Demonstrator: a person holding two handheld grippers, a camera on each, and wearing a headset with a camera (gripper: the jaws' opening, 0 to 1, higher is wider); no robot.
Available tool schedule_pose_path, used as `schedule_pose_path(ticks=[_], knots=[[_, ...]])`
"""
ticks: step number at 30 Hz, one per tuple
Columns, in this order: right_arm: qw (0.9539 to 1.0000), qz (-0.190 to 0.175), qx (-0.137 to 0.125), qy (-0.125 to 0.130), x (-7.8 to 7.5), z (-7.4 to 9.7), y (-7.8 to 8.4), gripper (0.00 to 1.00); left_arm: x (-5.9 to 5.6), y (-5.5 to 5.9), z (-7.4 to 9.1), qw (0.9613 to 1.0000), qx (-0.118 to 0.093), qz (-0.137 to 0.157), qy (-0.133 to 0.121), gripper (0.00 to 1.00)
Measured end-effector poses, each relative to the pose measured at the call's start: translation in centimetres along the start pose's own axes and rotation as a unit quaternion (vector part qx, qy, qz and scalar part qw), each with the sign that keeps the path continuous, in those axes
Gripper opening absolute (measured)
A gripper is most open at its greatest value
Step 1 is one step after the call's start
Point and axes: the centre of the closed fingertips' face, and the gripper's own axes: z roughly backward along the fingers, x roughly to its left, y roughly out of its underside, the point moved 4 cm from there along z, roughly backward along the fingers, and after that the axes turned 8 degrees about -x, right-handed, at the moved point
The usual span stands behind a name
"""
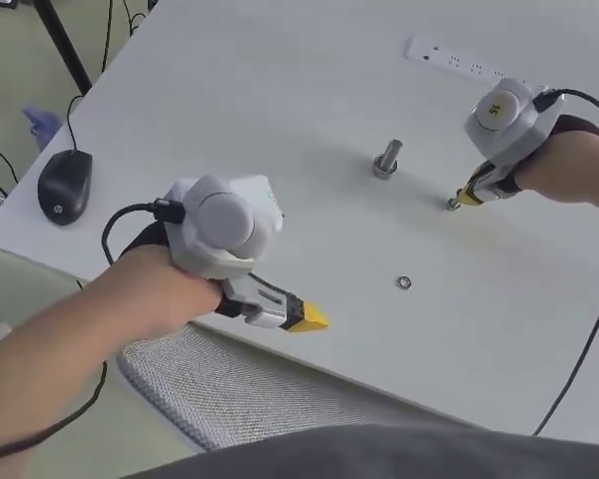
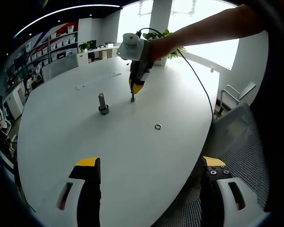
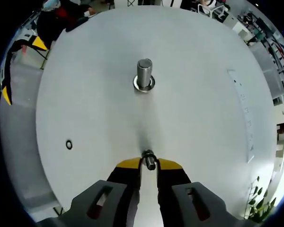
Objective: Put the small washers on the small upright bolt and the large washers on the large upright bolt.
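Observation:
The small upright bolt [image 1: 452,204] stands right of the large upright bolt [image 1: 386,160], which has a ring at its base. My right gripper [image 1: 467,198] is down at the small bolt [image 3: 149,160], its jaws drawn close on what looks like a small washer at the bolt's top. The large bolt [image 3: 144,75] rises straight ahead of it. A loose small washer [image 1: 403,283] lies flat on the white table [image 1: 280,110], also seen as a small washer [image 2: 157,126] ahead of my left gripper [image 2: 150,165]. The left gripper [image 1: 309,317] is open, holds nothing, and hovers by the near table edge.
A white power strip [image 1: 459,62] lies at the far side of the table. A black mouse [image 1: 65,185] sits near the left corner. A grey mesh chair [image 1: 230,394] stands below the near edge. A cable [image 1: 579,369] trails from the right hand across the table.

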Motion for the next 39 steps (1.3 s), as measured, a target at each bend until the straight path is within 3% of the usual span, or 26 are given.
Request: schedule_pose_path(ticks=[6,17,39], knots=[[1.0,0.004,0.006,-0.004,0.0,-1.2,0.5,0.13,0.1,0.0,-0.1,1.0,0.0,0.0,0.002,0.86],[0.9998,0.015,0.012,-0.008,0.7,-2.2,1.0,0.13,-0.2,1.1,-0.1,0.9999,0.014,0.005,0.006,0.85],[0.9999,0.014,0.006,-0.006,1.1,-2.1,0.8,0.15,-0.4,1.2,0.0,0.9998,0.021,0.003,0.006,0.82]])
